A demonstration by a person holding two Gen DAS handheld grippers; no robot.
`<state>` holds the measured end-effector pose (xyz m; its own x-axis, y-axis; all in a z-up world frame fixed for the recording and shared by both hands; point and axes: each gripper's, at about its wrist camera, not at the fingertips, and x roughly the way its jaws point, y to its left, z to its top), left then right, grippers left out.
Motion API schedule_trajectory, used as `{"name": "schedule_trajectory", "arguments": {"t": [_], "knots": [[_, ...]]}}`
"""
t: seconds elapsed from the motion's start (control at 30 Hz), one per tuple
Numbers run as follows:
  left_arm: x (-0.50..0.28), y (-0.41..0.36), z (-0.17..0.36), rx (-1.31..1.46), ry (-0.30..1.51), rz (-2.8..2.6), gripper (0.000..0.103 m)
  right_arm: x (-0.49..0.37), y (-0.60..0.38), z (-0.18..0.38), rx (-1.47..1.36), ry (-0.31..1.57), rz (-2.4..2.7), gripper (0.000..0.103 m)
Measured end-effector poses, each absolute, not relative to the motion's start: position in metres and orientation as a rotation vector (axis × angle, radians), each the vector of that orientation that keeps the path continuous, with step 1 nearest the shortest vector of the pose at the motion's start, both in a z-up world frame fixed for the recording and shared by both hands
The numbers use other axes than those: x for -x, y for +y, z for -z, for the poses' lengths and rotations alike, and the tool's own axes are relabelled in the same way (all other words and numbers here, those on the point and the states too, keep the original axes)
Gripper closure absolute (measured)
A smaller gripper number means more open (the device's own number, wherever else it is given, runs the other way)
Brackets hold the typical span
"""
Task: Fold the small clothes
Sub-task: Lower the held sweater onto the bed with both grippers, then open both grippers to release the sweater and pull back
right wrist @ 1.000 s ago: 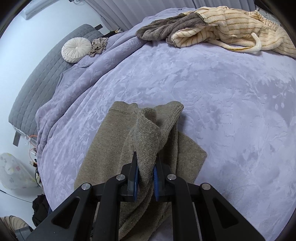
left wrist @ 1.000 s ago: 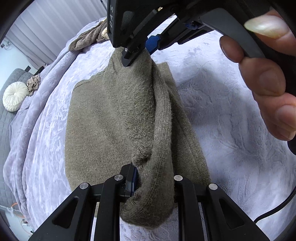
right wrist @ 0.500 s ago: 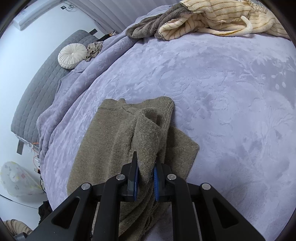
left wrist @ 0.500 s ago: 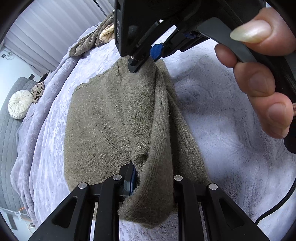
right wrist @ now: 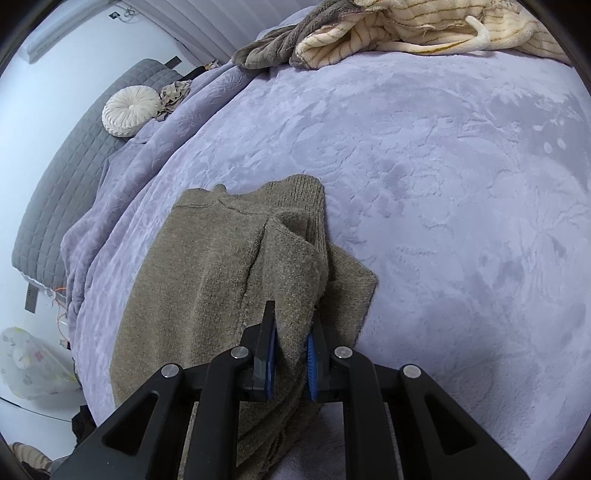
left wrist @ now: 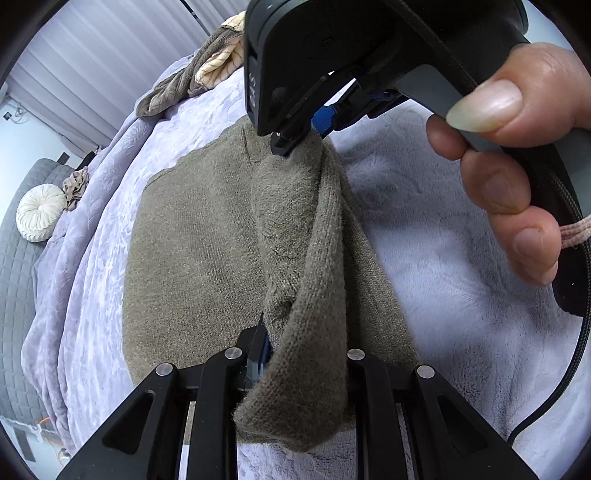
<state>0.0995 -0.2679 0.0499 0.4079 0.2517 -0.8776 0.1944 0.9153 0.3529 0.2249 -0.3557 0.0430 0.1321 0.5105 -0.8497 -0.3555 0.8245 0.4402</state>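
An olive-green knit garment [left wrist: 192, 243] lies on the lilac blanket [left wrist: 461, 295]; it also shows in the right wrist view [right wrist: 207, 280]. My left gripper [left wrist: 295, 354] is shut on the near end of a raised fold of it. My right gripper [right wrist: 290, 354] is shut on the far end of the same fold, and it shows in the left wrist view [left wrist: 299, 136] at the top, held by a hand. The fold hangs between the two grippers above the flat part of the garment.
A cream striped and grey-brown pile of clothes [right wrist: 388, 33] lies at the far edge of the bed. A round white cushion [right wrist: 129, 110] sits on a grey quilted couch [right wrist: 74, 155] to the left. A black cable [left wrist: 561, 376] hangs at the right.
Both grippers have carried the raised fold leftwards over the flat part of the garment. The strip of garment to the fold's right is wider now. Both stay shut on the garment.
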Motion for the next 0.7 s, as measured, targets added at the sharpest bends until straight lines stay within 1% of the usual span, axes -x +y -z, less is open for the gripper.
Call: {"name": "schedule_trajectory", "arguments": {"t": [0.07, 0.17, 0.2, 0.23, 0.27, 0.3, 0.33, 0.37, 0.4, 0.57, 0.7], "knots": [[-0.099, -0.268, -0.049, -0.446, 1.154, -0.038, 0.082, -0.225, -0.353, -0.042, -0.128, 1.3, -0.614, 0.088], [-0.097, -0.269, -0.05, -0.455, 1.152, -0.032, 0.081, -0.225, -0.349, -0.044, -0.109, 1.308, -0.578, 0.084], [-0.096, -0.268, -0.052, -0.449, 1.154, -0.032, 0.076, -0.224, -0.348, -0.046, -0.099, 1.308, -0.565, 0.08], [-0.097, -0.266, -0.054, -0.434, 1.16, -0.025, 0.075, -0.224, -0.347, -0.049, -0.09, 1.309, -0.549, 0.075], [-0.097, -0.263, -0.057, -0.413, 1.169, -0.015, 0.075, -0.224, -0.348, -0.052, -0.088, 1.314, -0.532, 0.064], [-0.098, -0.259, -0.061, -0.387, 1.177, -0.004, 0.066, -0.224, -0.351, -0.056, -0.106, 1.321, -0.514, 0.047], [-0.098, -0.254, -0.065, -0.363, 1.183, -0.002, 0.041, -0.224, -0.357, -0.06, -0.137, 1.323, -0.508, 0.039], [-0.098, -0.249, -0.07, -0.345, 1.182, -0.018, 0.027, -0.223, -0.362, -0.065, -0.172, 1.317, -0.507, 0.031], [-0.097, -0.242, -0.076, -0.319, 1.166, -0.029, 0.012, -0.221, -0.369, -0.071, -0.199, 1.301, -0.505, 0.031], [-0.082, -0.219, -0.107, -0.185, 1.129, 0.076, 0.012, -0.199, -0.394, -0.117, -0.25, 1.205, -0.491, 0.031], [-0.061, -0.202, -0.127, -0.132, 1.077, 0.171, 0.012, -0.164, -0.391, -0.151, -0.231, 1.138, -0.572, 0.031]]}}
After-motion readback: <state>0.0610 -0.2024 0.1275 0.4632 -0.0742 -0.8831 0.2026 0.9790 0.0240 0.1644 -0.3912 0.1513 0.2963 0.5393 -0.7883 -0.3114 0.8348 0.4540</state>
